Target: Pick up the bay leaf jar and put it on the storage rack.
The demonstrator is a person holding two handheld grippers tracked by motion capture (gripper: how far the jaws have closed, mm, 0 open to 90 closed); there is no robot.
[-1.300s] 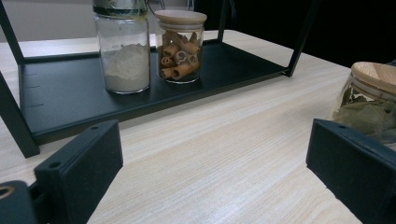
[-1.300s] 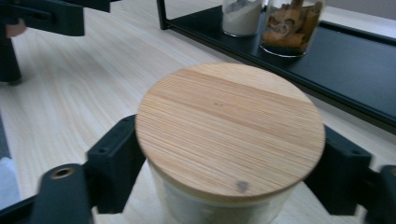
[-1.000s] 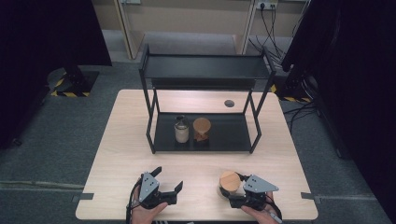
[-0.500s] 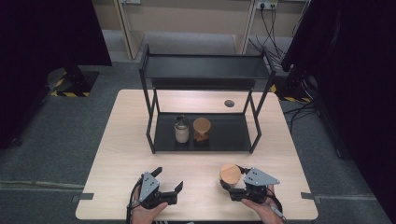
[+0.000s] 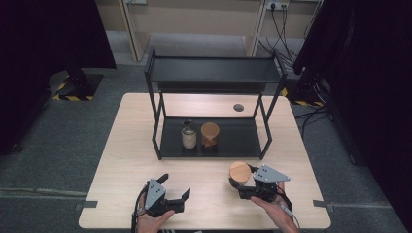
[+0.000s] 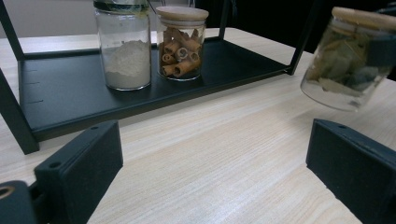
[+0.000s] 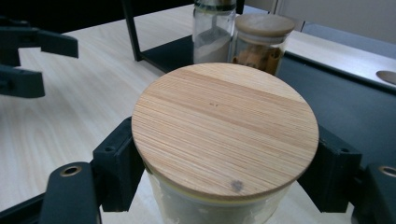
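Observation:
A glass jar with a round wooden lid [image 5: 239, 172] is in my right gripper [image 5: 239, 187], whose jaws are shut on its sides below the lid [image 7: 224, 130]. In the left gripper view that jar [image 6: 348, 65] hangs tilted above the table and holds dried green leaves. My left gripper [image 5: 175, 186] rests low at the table's front left, open, with bare wood between its jaws [image 6: 215, 177]. On the rack's lower shelf [image 5: 238, 138] stand a jar of white powder [image 5: 188, 136] and a jar of rolled brown sticks [image 5: 210, 134], side by side.
The black two-level rack [image 5: 214, 70] stands on the far half of the wooden table [image 5: 131, 145]; its upper shelf is bare. A round hole [image 5: 238, 107] sits in the tabletop behind it. Black posts [image 5: 158, 131] frame the lower shelf's front.
My right gripper has lifted the leaf jar off the table and carried it a little toward the rack. The left gripper has stayed where it was.

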